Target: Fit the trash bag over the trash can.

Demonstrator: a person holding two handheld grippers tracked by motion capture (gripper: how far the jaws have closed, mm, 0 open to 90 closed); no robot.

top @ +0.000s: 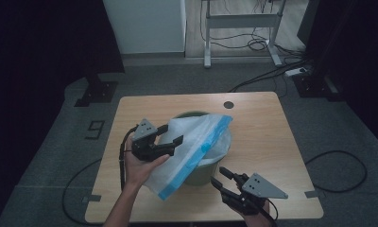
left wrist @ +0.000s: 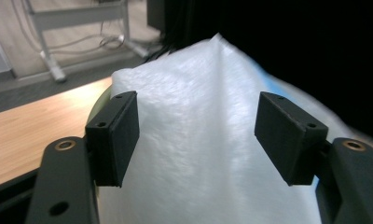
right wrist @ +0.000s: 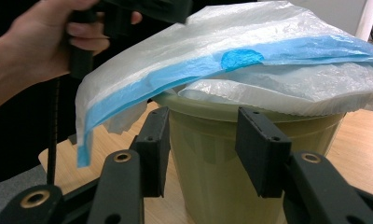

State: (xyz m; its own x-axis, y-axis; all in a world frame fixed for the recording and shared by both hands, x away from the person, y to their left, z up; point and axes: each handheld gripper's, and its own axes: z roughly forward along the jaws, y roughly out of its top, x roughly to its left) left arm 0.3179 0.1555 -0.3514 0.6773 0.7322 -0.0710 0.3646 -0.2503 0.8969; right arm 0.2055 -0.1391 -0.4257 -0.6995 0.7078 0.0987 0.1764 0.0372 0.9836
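A pale green bin [top: 201, 174] with a white liner stands mid-table. Across its top lies a white plastic bag [top: 192, 142] with a blue band, drooping over the bin's near-left side. My left gripper [top: 174, 134] hovers at the bag's left edge, jaws open and apart from the plastic. In the left gripper view the bag [left wrist: 198, 107] lies beyond the open left gripper [left wrist: 196, 135]. My right gripper [top: 219, 176] rests low at the bin's near right, open and empty. In the right gripper view the bin [right wrist: 222, 140] stands just past the right gripper [right wrist: 203, 156], under the bag [right wrist: 175, 56].
The wooden table [top: 262, 142] has a round cable hole [top: 228, 104] at the back. Behind it on the floor are a desk frame [top: 241, 21], a power strip [top: 298, 72] with cables and a dark stand base [top: 96, 92].
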